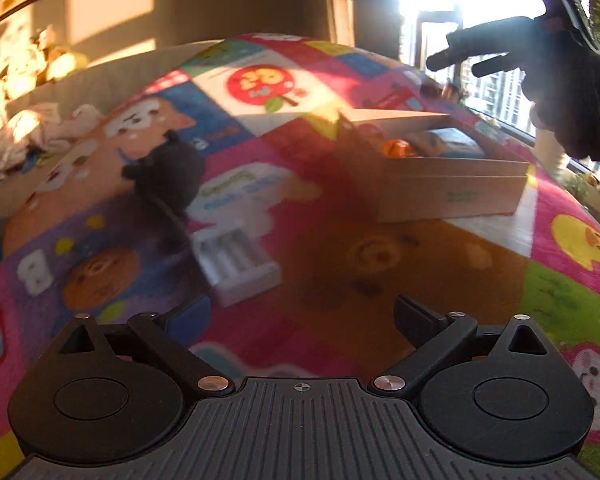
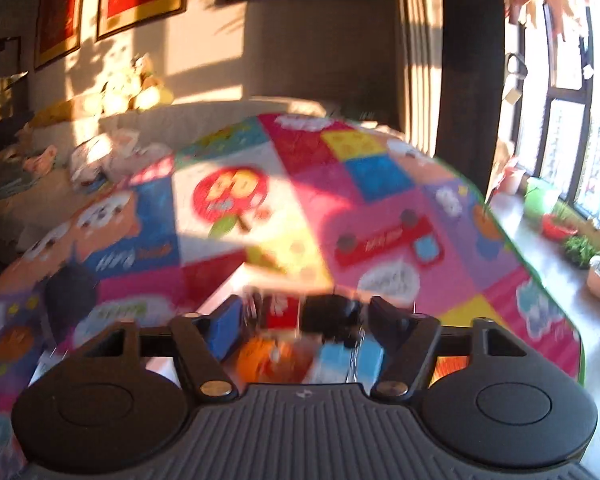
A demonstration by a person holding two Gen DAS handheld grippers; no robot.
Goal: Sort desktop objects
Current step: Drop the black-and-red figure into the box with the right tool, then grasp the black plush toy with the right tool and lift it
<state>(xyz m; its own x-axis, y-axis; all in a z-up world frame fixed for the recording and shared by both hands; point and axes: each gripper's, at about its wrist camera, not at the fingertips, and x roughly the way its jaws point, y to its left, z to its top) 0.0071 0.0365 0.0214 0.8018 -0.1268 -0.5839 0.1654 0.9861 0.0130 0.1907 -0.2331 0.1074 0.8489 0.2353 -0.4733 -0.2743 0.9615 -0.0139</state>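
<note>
The cardboard box [image 1: 440,168] sat open on the bright cartoon-print cloth [image 1: 284,92], and we could already make out an orange item [image 1: 398,147] and something light blue inside it, so by our judgement the sorting was partly done. Outside the box, well to its left, the white battery charger [image 1: 236,266] and a dark, blurred object [image 1: 168,176] lay on the cloth, waiting to be put away.

Our left gripper [image 1: 302,316] hovered low over the cloth with its jaws spread wide and nothing between them. Our right gripper [image 2: 306,328] hung above the box, jaws apart; a small black thing [image 2: 330,314] showed between the fingers, but with the blur we could not tell whether it was gripped.
</note>
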